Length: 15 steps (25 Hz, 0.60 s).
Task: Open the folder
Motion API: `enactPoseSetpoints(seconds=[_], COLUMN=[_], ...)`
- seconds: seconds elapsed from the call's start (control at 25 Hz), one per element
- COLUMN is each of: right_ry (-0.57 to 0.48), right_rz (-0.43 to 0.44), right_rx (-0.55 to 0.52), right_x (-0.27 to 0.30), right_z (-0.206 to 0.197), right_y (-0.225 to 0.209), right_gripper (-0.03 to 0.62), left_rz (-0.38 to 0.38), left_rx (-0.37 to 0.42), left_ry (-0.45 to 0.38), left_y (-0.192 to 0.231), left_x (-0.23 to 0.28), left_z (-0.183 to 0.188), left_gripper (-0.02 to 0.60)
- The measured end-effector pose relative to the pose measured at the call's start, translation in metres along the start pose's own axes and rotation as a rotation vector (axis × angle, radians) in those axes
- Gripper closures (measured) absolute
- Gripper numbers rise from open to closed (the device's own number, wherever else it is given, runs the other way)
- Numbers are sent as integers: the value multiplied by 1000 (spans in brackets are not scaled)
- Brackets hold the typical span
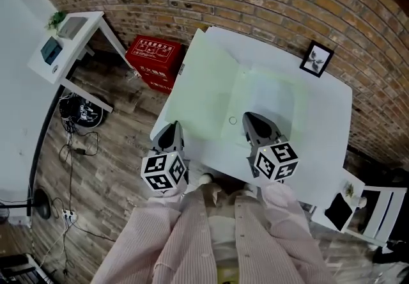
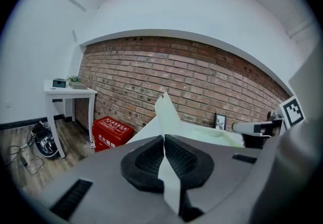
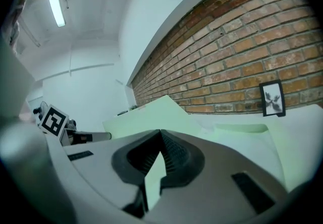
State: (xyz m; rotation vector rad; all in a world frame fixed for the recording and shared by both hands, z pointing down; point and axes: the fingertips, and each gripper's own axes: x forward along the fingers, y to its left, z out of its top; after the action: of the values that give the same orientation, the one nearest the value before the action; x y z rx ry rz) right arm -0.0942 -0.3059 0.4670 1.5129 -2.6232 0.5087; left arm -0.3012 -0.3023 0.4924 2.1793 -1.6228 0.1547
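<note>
A pale green folder [image 1: 208,87] lies spread open on the white table [image 1: 323,142]. Its left cover [image 2: 168,113] is lifted and reaches out past the table's left edge. My left gripper [image 1: 171,130] is at that edge, and in the left gripper view its jaws [image 2: 164,141] are shut on the cover's thin edge. My right gripper [image 1: 254,120] is over the folder's right half [image 1: 271,100], near a small round snap [image 1: 232,120]. In the right gripper view its jaws [image 3: 160,141] are shut on a green sheet of the folder [image 3: 151,117].
A framed picture [image 1: 317,59] stands at the table's far right corner. A red box [image 1: 152,59] sits on the wooden floor left of the table, beyond it a white side table [image 1: 67,46] and cables [image 1: 80,113]. A white stand [image 1: 377,206] is at the right.
</note>
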Motion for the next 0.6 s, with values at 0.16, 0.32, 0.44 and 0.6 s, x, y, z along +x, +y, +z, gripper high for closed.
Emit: enactPoseSetpoints(seconds=[0.16,0.32,0.44,0.6], right_ry=[-9,-17,-20,-17], right_rz=[-19,-35,-37,-34], right_rx=[8,20,25,30], right_x=[4,6,9,11], right_z=[-4,-8,-11,-14], right_y=[10,20,26,35], right_gripper=[589,589,589,589], left_rz=[-9,-18,-27,-27], left_rx=[-24,-38,-64,-80], left_ry=[20,45,59,76], left_y=[11,21,29,36], left_x=[4,8,13,17], left_z=[-7,-13,-19,-25], left_gripper=[577,571,566,555])
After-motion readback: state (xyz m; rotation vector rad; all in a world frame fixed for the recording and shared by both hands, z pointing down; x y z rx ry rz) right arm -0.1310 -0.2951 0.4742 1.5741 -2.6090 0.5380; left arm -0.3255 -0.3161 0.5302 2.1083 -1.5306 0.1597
